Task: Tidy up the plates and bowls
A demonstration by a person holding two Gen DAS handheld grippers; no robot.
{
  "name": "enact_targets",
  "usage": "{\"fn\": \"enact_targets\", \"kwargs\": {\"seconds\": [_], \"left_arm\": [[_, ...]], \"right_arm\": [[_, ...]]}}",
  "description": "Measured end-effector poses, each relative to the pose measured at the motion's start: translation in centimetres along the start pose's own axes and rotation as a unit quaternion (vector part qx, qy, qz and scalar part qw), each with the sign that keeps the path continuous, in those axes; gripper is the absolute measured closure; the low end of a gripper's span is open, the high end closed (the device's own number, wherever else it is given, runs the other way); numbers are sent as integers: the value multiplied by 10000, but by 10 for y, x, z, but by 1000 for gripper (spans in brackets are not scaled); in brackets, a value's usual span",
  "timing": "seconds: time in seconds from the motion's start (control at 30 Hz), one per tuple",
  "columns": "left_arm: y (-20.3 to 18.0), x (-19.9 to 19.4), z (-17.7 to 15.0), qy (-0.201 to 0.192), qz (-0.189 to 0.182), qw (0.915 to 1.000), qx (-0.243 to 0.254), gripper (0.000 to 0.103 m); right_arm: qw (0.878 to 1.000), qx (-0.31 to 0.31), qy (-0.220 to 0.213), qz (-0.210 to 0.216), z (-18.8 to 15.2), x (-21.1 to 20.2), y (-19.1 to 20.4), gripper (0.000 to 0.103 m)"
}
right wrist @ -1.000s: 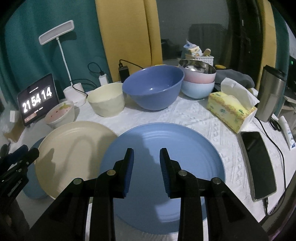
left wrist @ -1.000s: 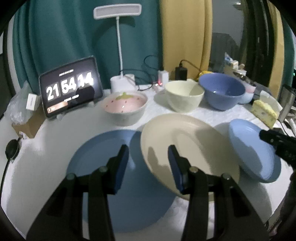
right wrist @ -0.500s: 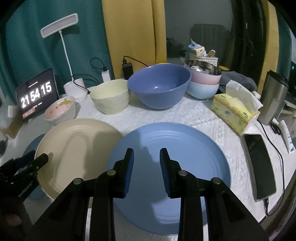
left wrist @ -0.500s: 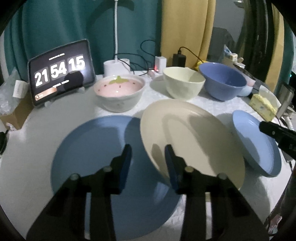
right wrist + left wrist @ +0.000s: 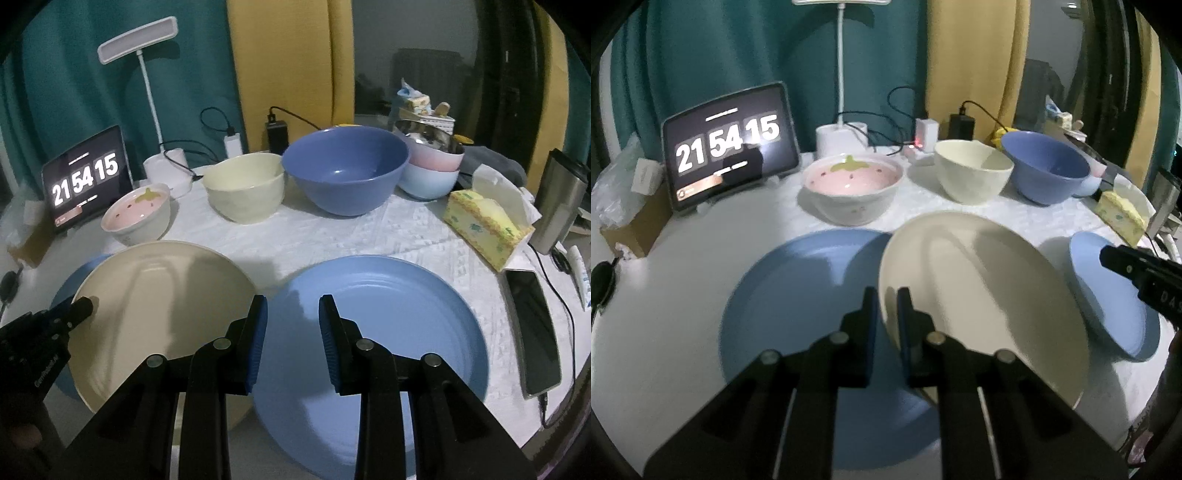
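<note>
Cream plate [image 5: 979,291] rim clamped in left gripper [image 5: 885,314]; right gripper [image 5: 293,325] jaws apart over blue plate [image 5: 399,332]

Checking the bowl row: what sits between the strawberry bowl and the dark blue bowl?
The cream bowl sits between the strawberry bowl and dark blue bowl; both wrist views show it.

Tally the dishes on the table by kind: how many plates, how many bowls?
Plates: 3 – blue plate, cream plate, light blue plate
Bowls: 6 – strawberry bowl, cream bowl, blue bowl, stacked metal bowl, pink bowl, pale blue bowl
Total: 9
</note>
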State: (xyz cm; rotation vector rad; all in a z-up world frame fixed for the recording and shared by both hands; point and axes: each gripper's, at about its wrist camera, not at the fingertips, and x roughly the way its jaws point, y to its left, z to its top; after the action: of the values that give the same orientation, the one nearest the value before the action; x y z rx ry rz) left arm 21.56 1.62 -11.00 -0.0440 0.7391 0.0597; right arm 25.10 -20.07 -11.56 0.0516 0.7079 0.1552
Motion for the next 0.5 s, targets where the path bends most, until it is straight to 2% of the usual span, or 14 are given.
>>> {"fn": "enact_targets", "kwargs": {"seconds": [0.23, 0.5], "left_arm": [[17, 0, -9, 128, 192, 9997, -101, 92], [25, 2, -14, 215, 149, 9996, -147, 92]], "right_arm": [[9996, -70, 155, 220, -5, 9, 13, 72], [9975, -205, 504, 453, -12, 26, 31, 72]]}}
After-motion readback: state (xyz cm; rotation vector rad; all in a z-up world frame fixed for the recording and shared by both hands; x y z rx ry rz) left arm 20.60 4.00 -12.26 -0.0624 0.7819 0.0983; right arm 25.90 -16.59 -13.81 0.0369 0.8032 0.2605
